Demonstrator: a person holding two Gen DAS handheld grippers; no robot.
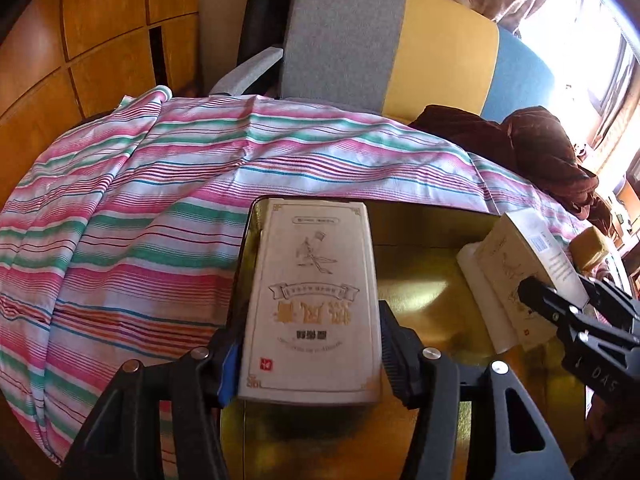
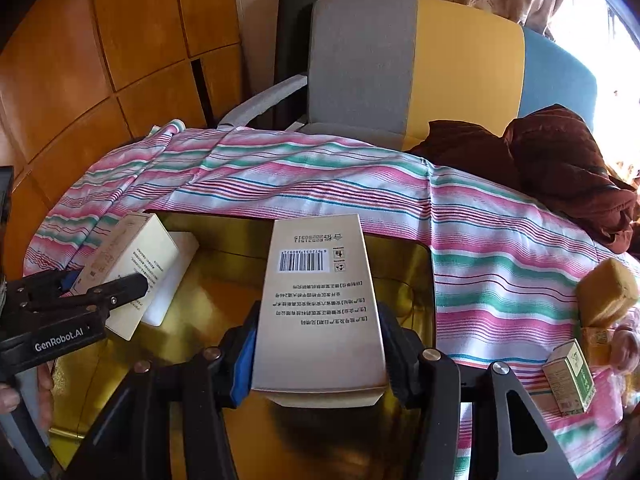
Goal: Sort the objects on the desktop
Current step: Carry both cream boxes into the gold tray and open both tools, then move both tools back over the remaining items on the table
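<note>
Over the gold tray [image 2: 224, 232], our left gripper [image 1: 310, 364] clamps a cream box [image 1: 314, 300] and our right gripper [image 2: 316, 364] clamps a barcoded box [image 2: 320, 304].

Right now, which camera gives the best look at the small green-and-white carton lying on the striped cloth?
The right wrist view. The small green-and-white carton lies there in full, near the right edge on the striped cloth, below a yellow block. The left wrist view does not show the carton at all.
</note>
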